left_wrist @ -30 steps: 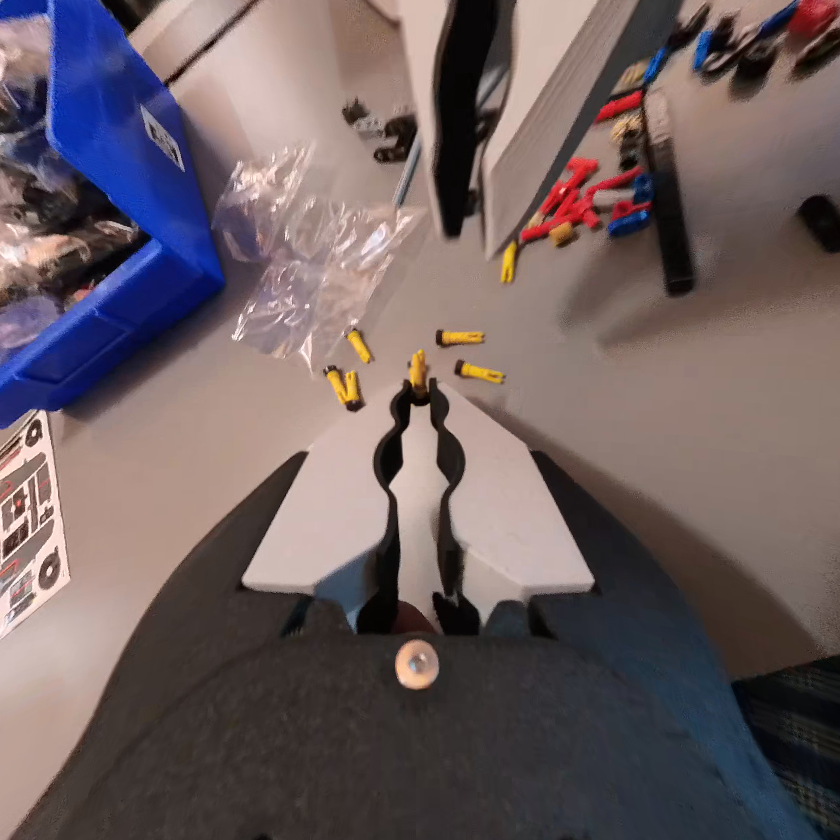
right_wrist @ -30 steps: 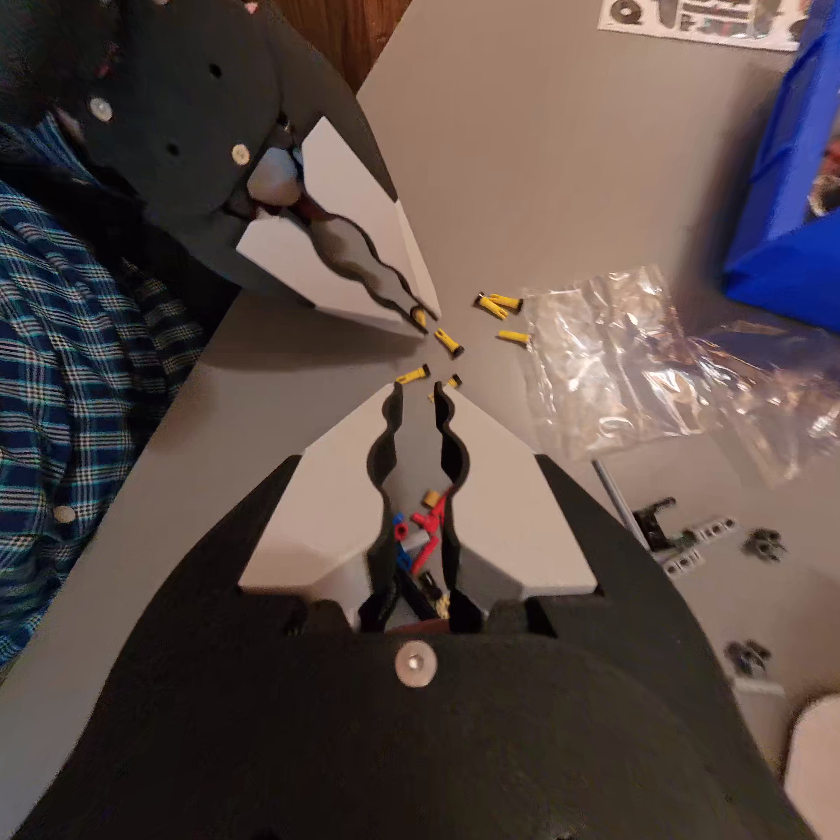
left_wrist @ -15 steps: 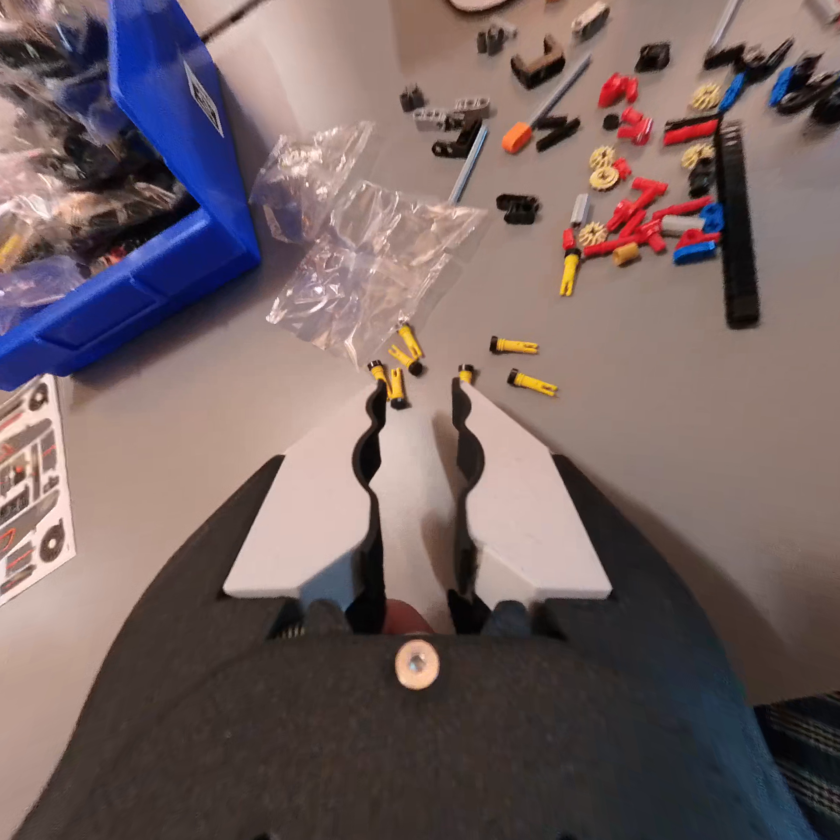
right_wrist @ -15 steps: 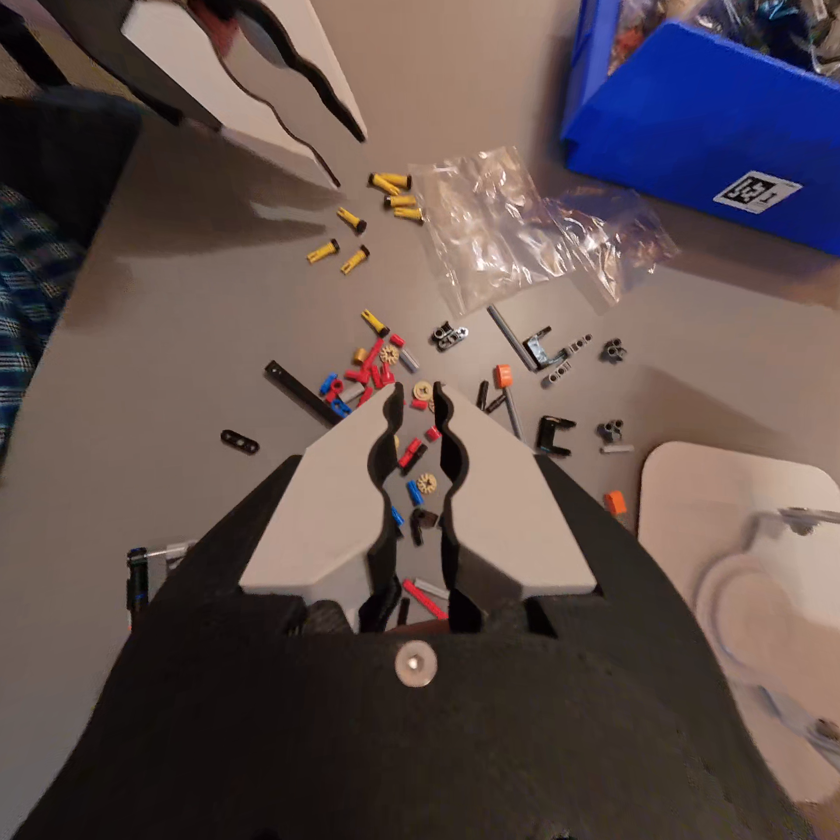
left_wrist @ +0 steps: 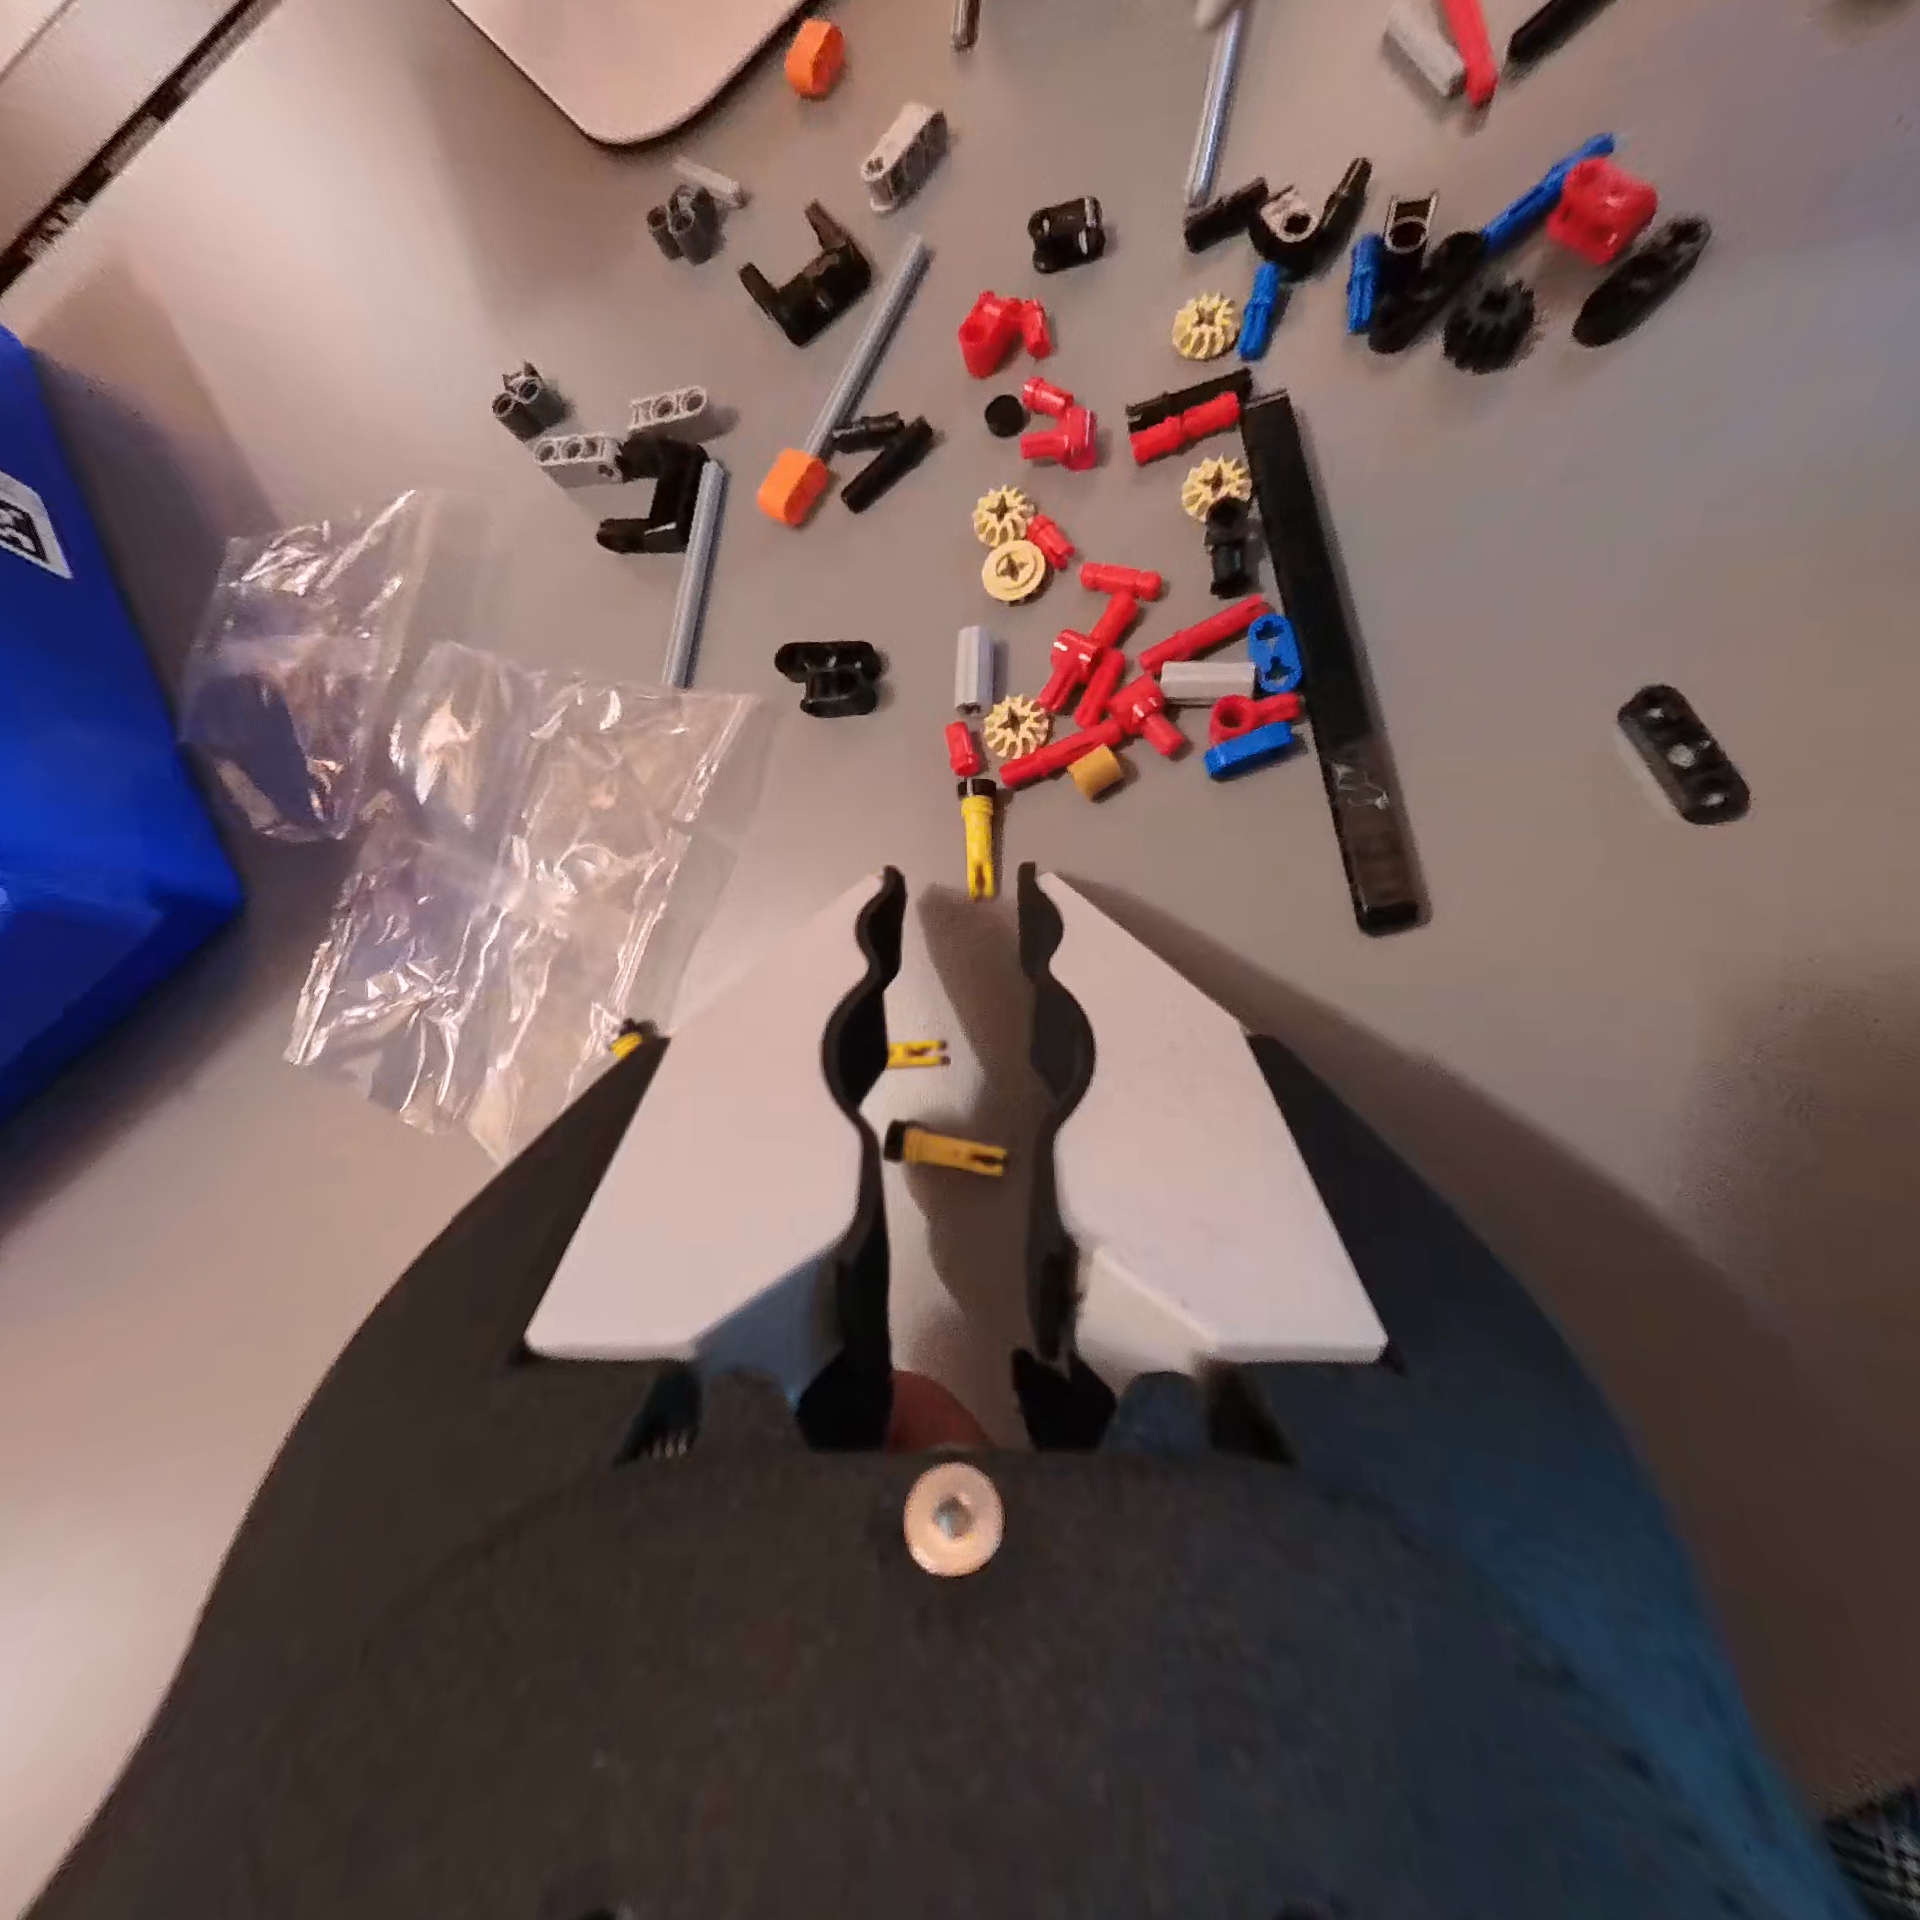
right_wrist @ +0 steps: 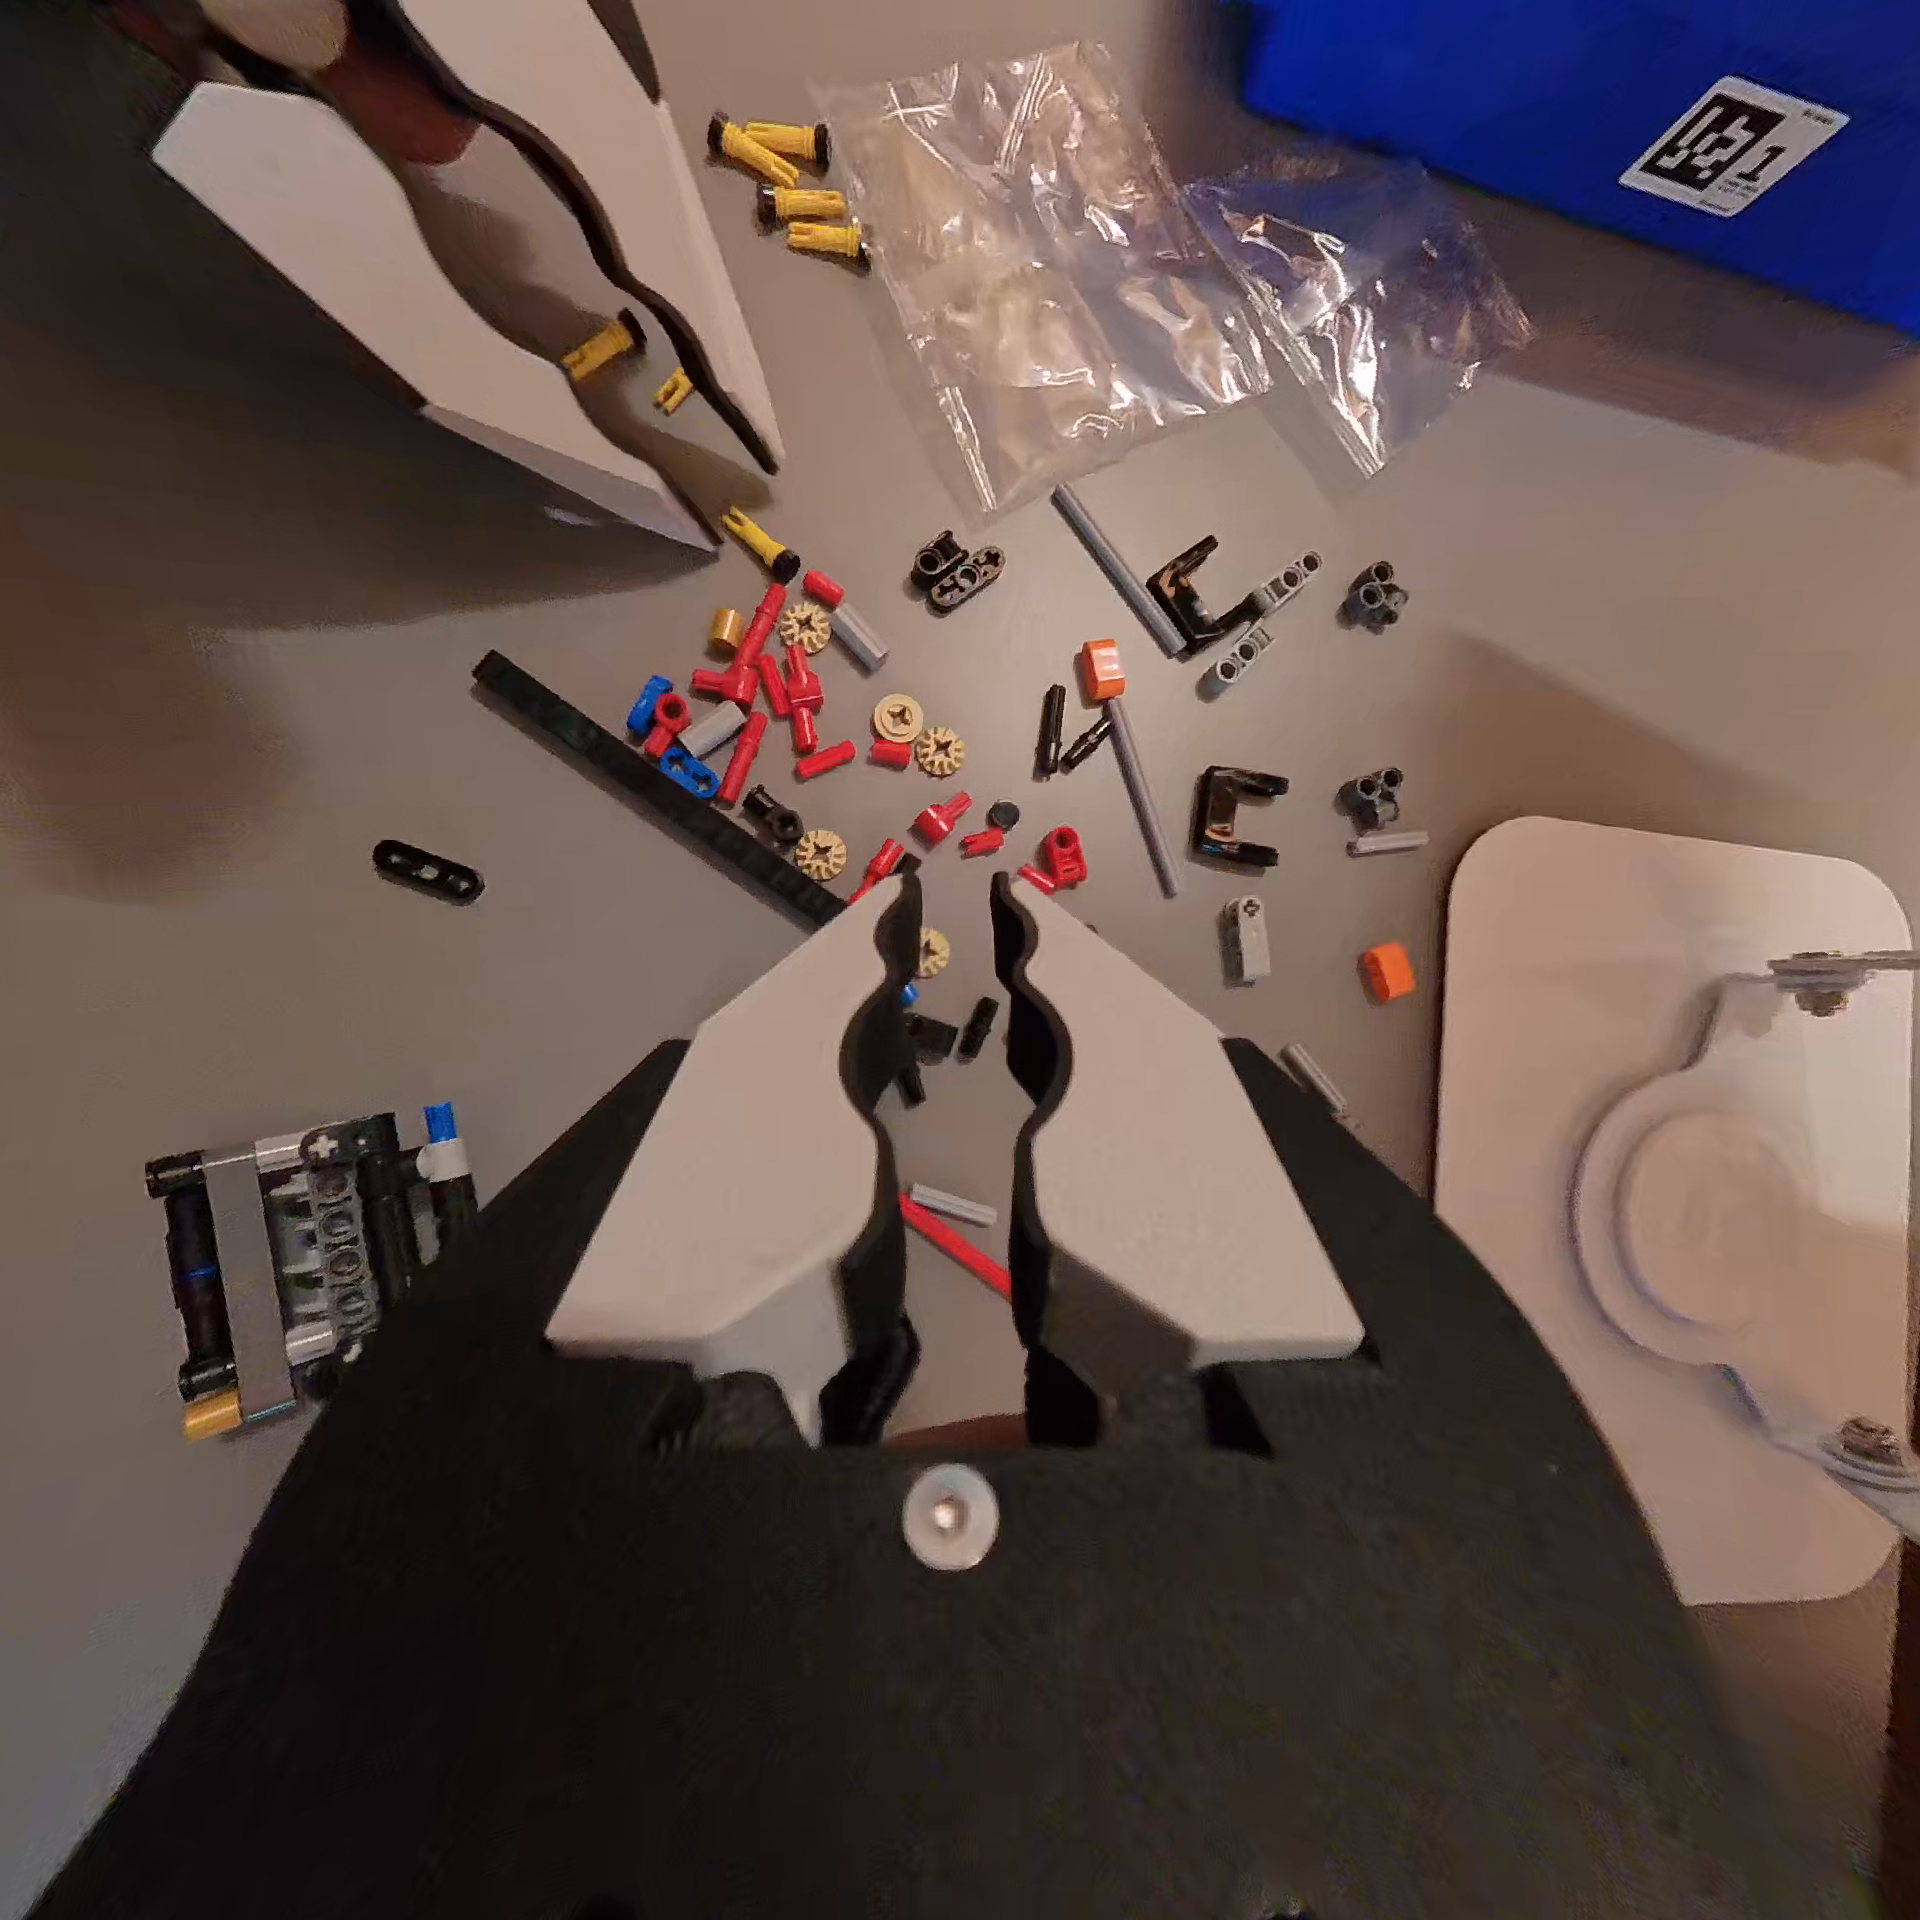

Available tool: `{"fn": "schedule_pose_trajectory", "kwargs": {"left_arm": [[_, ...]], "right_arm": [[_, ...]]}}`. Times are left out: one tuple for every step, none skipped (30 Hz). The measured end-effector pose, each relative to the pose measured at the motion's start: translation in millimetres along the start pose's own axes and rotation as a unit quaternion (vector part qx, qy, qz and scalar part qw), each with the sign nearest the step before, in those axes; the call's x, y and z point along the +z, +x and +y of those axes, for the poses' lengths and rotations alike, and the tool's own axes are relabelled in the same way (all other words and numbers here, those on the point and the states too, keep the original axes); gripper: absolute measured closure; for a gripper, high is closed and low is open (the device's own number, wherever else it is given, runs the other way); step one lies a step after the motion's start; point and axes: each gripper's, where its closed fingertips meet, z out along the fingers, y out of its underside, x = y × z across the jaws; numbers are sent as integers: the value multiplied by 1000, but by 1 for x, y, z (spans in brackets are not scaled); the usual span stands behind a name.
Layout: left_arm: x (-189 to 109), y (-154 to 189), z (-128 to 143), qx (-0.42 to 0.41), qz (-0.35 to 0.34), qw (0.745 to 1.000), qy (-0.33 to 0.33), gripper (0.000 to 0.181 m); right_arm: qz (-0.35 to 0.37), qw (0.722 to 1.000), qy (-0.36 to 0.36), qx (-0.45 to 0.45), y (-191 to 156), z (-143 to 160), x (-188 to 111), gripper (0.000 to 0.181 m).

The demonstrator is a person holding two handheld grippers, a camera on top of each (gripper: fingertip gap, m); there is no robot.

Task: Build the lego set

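My left gripper [left_wrist: 961, 883] is open and empty, low over the grey table. One yellow pin [left_wrist: 977, 836] lies just ahead of its tips, and two more yellow pins [left_wrist: 945, 1151] lie on the table between its fingers. Beyond them is a pile of red, blue and tan pieces [left_wrist: 1101, 665] beside a long black beam [left_wrist: 1320, 665]. My right gripper [right_wrist: 954, 894] is open a little and empty, above the same pile [right_wrist: 790, 707]. The left gripper [right_wrist: 743, 504] shows at upper left there. A partly built grey and black assembly [right_wrist: 291, 1268] lies at lower left.
A crumpled clear bag [left_wrist: 499, 862] and a blue bin [left_wrist: 73, 779] are to the left. Black connectors, grey axles [left_wrist: 862, 353] and orange pieces lie scattered farther off. A white stand base [right_wrist: 1662, 1195] is at the right. More yellow pins [right_wrist: 800, 171] lie by the bag.
My left gripper opened, let go of the yellow pin it held, and moved forward toward the pile. My right gripper drew back from the yellow pins to above the pile.
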Motion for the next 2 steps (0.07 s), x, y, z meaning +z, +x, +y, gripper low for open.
{"fn": "schedule_pose_trajectory", "kwargs": {"left_arm": [[2,0,-1,-6,4,1000,-2,164],[3,0,-1,-8,9,1000,-5,168]], "right_arm": [[0,1000,2,2,-1,1,0,169],[-2,1000,4,3,-3,3,0,169]]}}
